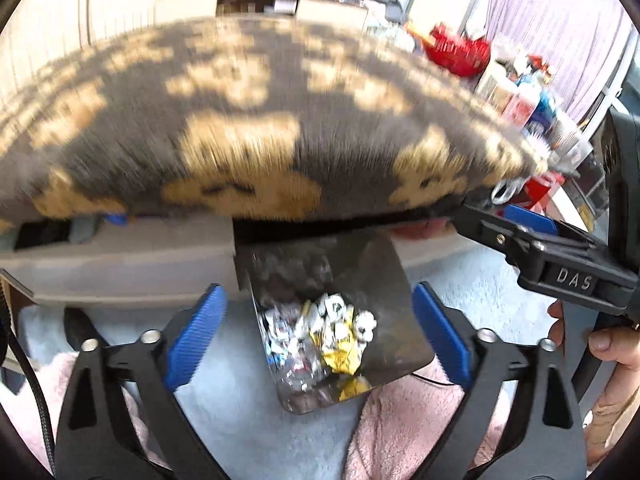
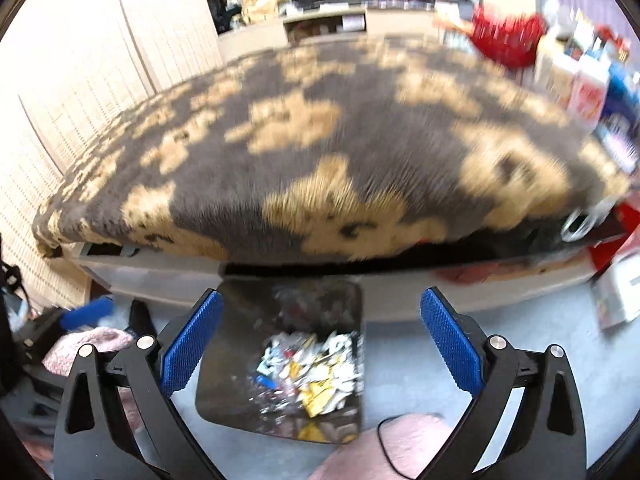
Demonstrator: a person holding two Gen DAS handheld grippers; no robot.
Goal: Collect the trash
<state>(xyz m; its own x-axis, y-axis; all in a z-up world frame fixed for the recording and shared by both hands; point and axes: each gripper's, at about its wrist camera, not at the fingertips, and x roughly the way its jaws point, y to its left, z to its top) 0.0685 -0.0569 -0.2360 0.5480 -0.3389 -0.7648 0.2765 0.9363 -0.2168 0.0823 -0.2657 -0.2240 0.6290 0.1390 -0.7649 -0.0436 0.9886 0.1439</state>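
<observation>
Item: crumpled wrappers (image 1: pixel 320 332) heaped in the steel bin (image 1: pixel 400 280) on the floor, against the bed's front edge; my left gripper (image 1: pixel 316 332) and right gripper (image 2: pixel 320 340) both gape empty above it; risk, I judge: knocking the bin over.

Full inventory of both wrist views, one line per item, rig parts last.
Shiny metal trash bin: one, dark steel, on the floor against the table edge.
Crumpled wrappers: a pile, white, silver and yellow, inside the bin.
Furry grey blanket with tan bear faces: one, draped over the low table.
Pale grey carpet: under the bin.
Pink fluffy fabric: on the carpet beside the bin.
Red basket: one, blurred, behind the table at right.
Left gripper: jaws open, either side of the bin.
Right gripper: jaws open, nothing held.
</observation>
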